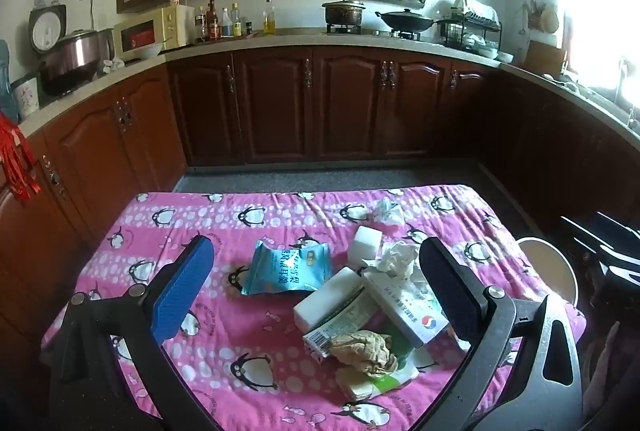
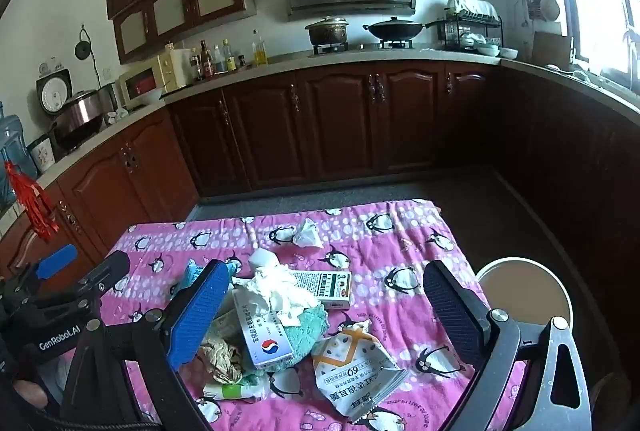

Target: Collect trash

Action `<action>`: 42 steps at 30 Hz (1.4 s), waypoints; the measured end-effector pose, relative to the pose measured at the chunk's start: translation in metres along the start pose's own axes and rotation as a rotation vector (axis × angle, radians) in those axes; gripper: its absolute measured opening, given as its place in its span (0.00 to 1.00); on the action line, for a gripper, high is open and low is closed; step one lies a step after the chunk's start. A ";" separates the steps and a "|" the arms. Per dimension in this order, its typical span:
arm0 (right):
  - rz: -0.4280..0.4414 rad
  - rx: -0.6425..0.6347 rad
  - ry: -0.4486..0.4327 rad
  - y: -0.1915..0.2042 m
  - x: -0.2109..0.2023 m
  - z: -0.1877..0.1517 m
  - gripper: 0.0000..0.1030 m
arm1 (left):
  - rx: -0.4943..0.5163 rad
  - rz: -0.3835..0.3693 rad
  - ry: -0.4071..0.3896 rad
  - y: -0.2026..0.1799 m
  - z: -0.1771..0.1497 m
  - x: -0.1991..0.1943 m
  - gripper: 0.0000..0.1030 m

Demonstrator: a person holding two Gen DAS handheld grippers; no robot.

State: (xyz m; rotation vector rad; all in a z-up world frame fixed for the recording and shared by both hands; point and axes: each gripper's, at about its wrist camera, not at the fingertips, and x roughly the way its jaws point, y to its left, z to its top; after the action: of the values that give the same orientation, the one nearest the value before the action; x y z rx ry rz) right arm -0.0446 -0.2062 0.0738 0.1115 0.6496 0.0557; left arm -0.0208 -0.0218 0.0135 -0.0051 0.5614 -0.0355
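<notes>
A dark wooden run of kitchen cabinets (image 1: pixel 280 107) lines the walls behind a table draped in a pink penguin-print cloth (image 1: pixel 224 359); a round white bin with a brown inside (image 2: pixel 524 295) stands just beside the table's right edge. The left gripper (image 1: pixel 316 291) hangs over the cloth with both jaws spread wide and nothing between the pads; the right gripper (image 2: pixel 326 309) is likewise wide open, holding nothing. The trash lies heaped in the middle of the cloth: a white medicine box with a red-and-blue round logo (image 1: pixel 408 307) under a crumpled white tissue (image 1: pixel 396 259); a light-blue foil snack bag (image 1: pixel 286 267) to its left; a white printed pouch (image 2: pixel 356 371) on the near right; a crumpled brown paper wad (image 1: pixel 364 351); a lone tissue (image 2: pixel 308 233) farther back.
</notes>
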 end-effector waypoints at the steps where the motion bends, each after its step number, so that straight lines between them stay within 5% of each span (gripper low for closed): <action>1: -0.001 -0.002 -0.005 0.000 0.000 0.000 0.94 | -0.001 0.000 -0.005 -0.001 0.000 -0.001 0.99; 42: -0.020 -0.040 -0.050 0.011 0.001 0.005 0.94 | -0.028 -0.013 -0.048 0.000 0.001 -0.004 0.99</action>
State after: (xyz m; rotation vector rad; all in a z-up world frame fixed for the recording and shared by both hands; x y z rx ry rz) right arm -0.0409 -0.1956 0.0781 0.0676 0.5990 0.0466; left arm -0.0237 -0.0218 0.0166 -0.0364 0.5134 -0.0398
